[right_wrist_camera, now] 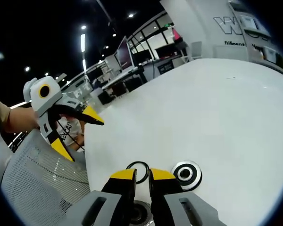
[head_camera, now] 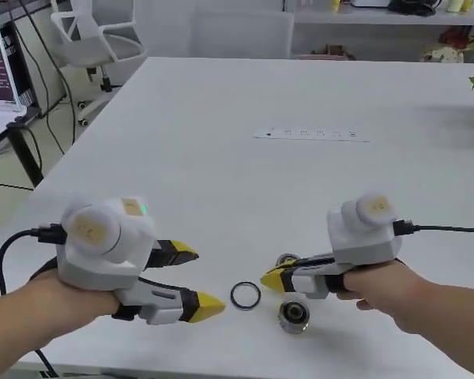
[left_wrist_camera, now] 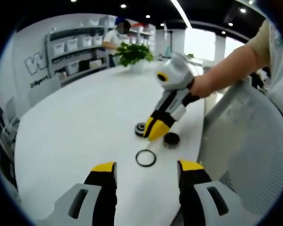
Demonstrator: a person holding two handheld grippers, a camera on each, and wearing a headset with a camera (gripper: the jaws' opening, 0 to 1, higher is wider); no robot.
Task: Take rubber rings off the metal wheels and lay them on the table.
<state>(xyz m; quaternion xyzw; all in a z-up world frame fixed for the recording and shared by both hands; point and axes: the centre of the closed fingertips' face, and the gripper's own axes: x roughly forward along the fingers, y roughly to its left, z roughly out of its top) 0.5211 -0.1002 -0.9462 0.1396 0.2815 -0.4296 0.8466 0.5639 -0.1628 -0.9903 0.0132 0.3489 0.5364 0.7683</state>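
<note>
Loose rubber ring (head_camera: 245, 295) lies flat on the desk (head_camera: 300, 181), lower middle, between both tools. Right tool (head_camera: 268, 279), pressed together and empty, has its tip between upper wheel (head_camera: 287, 260) and lower wheel (head_camera: 293, 314), so it's nearer; left tool (head_camera: 197, 280) spread wide

Right gripper's fingers (head_camera: 278, 276) half hide the far wheel (head_camera: 287, 260); in the right gripper view they partly cover the near wheel (right_wrist_camera: 140, 213).

White table (head_camera: 221, 118), small parts near its front edge.
A rubber ring (head_camera: 246, 295) lies flat near one metal wheel (head_camera: 293, 315) and a second wheel (head_camera: 287, 260); a power strip (head_camera: 310, 134) sits well apart.
</note>
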